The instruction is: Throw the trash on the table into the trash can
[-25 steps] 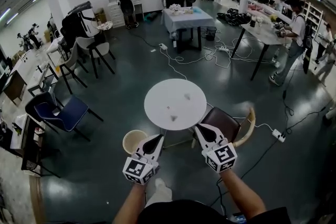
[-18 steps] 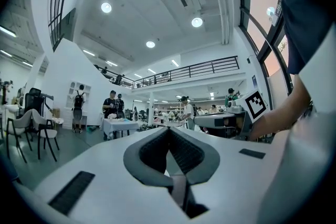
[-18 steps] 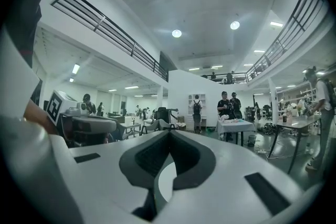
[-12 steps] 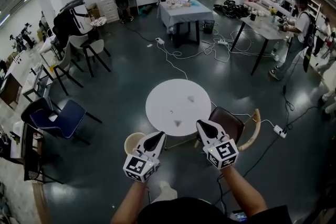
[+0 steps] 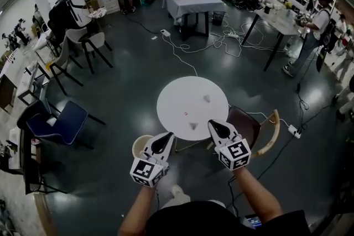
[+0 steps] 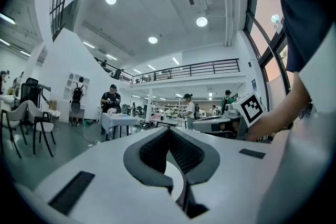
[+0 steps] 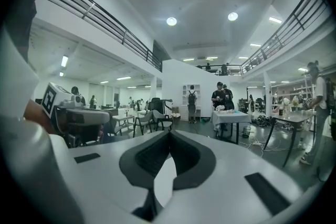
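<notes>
In the head view a round white table (image 5: 182, 98) carries three small scraps of trash: a grey one (image 5: 207, 98) at the right, another (image 5: 193, 125) near the front edge, and a tiny speck (image 5: 186, 114) between them. A beige trash can (image 5: 139, 145) stands on the floor at the table's front left. My left gripper (image 5: 167, 137) is shut and empty, just right of the can and short of the table's edge. My right gripper (image 5: 213, 125) is shut and empty too, at the table's front right edge. The gripper views show both gripper tips, the left gripper's (image 6: 169, 128) and the right gripper's (image 7: 169, 132), closed on nothing.
A brown chair (image 5: 245, 123) with a wooden back stands right of the table. A blue chair (image 5: 55, 120) is at the left. Cables (image 5: 221, 44) run across the dark floor beyond. Further tables and several people are at the back of the room.
The table and trash can have come closer and lower in the head view. Both grippers, still shut, have advanced to the table's near edge.
</notes>
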A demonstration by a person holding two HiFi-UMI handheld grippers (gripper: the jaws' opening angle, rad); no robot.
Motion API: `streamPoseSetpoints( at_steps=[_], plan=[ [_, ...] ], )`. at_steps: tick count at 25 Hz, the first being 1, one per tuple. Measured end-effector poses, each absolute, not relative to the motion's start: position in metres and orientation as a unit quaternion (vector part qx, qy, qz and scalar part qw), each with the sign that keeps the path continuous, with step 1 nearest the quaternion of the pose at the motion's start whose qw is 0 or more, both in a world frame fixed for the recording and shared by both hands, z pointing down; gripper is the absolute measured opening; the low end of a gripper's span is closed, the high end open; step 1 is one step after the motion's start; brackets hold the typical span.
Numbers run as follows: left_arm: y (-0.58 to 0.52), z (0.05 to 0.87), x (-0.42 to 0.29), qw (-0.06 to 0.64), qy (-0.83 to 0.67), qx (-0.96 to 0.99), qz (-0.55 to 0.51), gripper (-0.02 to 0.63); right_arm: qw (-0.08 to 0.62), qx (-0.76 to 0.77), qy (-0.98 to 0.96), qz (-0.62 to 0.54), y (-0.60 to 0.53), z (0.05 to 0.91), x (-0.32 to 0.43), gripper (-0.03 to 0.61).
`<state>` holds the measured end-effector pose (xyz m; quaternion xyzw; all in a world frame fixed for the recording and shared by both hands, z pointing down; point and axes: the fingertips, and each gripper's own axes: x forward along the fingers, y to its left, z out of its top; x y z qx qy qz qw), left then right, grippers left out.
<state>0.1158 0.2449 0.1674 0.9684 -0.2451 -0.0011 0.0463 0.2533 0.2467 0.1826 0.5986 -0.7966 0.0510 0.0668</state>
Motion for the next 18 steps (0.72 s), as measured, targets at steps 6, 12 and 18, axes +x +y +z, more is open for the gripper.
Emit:
streamPoseSetpoints(
  at_steps=[6, 12, 18],
  plan=[
    [0.225, 0.200, 0.094, 0.064, -0.248, 0.967, 0.007, 0.015, 0.120, 0.597, -0.790, 0.072, 0.223, 0.234, 0.239, 0.017],
    [0.209, 0.229, 0.089, 0.090, -0.247, 0.965, 0.026, 0.015, 0.166, 0.590, -0.783, 0.107, 0.200, 0.285, 0.241, 0.017],
    [0.189, 0.255, 0.099, 0.110, -0.252, 0.960, 0.043, 0.015, 0.198, 0.582, -0.777, 0.136, 0.171, 0.331, 0.259, 0.017]
  ],
)
